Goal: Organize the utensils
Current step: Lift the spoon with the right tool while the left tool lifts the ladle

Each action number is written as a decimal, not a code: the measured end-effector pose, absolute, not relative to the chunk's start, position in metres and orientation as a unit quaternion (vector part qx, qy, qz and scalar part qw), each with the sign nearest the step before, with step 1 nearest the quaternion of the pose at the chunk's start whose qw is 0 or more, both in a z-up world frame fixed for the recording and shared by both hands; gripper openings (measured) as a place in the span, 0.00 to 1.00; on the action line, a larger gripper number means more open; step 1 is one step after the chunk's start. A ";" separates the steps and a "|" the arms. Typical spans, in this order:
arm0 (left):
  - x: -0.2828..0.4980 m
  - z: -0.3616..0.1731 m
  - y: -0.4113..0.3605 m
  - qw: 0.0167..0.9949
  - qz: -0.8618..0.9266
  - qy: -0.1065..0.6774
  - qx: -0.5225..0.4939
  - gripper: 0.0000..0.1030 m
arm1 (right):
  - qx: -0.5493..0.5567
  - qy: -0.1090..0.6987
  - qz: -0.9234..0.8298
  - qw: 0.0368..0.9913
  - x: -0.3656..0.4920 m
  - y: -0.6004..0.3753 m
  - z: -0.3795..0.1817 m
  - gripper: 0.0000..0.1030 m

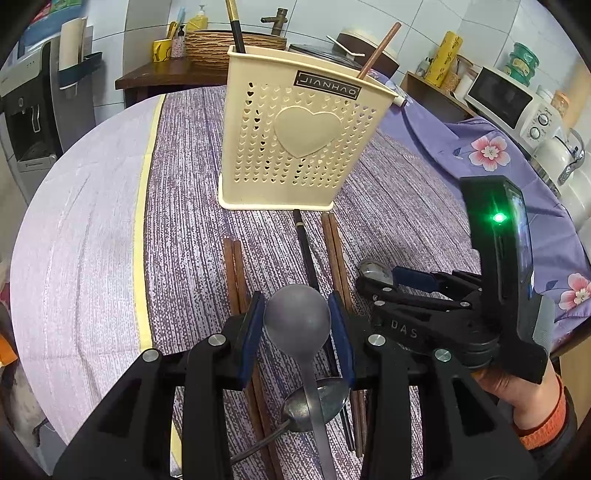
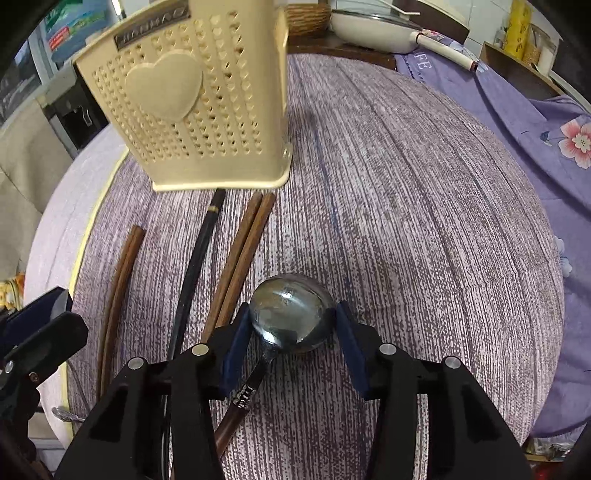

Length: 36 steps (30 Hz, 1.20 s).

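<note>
A cream utensil holder (image 1: 295, 140) with heart holes stands on the purple cloth; a black chopstick (image 1: 236, 26) and a brown chopstick (image 1: 380, 48) stick out of it. It also shows in the right wrist view (image 2: 192, 107). My left gripper (image 1: 297, 321) is shut on a grey metal spoon (image 1: 297, 317), bowl forward. My right gripper (image 2: 291, 332) is shut on a shiny spoon (image 2: 291, 314) with a brown handle. The right gripper also shows in the left wrist view (image 1: 384, 280). Brown chopstick pairs (image 2: 240, 251) (image 2: 118, 280) and a black chopstick (image 2: 195, 258) lie before the holder.
Another metal spoon (image 1: 317, 402) lies on the cloth under my left gripper. A floral purple cloth (image 1: 480, 147) covers the right side. A microwave (image 1: 513, 99), a pan (image 2: 373, 29) and a wooden basin (image 1: 221, 44) stand behind.
</note>
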<state>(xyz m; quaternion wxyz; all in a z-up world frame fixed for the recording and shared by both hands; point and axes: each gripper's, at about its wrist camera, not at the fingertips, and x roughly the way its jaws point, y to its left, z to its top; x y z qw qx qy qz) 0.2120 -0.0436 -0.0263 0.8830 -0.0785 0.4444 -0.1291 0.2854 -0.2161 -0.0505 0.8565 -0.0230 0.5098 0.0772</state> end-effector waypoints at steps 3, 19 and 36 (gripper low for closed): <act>0.210 -0.022 -0.042 0.886 -0.131 0.436 -0.083 0.35 | -0.012 0.474 0.086 0.876 0.281 -0.222 -0.039 0.44; 0.189 0.025 -0.042 0.914 -0.146 0.370 -0.075 0.35 | -0.093 0.281 0.109 0.949 0.218 -0.220 0.036 0.43; 0.193 0.026 -0.035 0.916 -0.139 0.367 -0.080 0.35 | -0.043 0.340 0.137 0.929 0.247 -0.235 0.024 0.30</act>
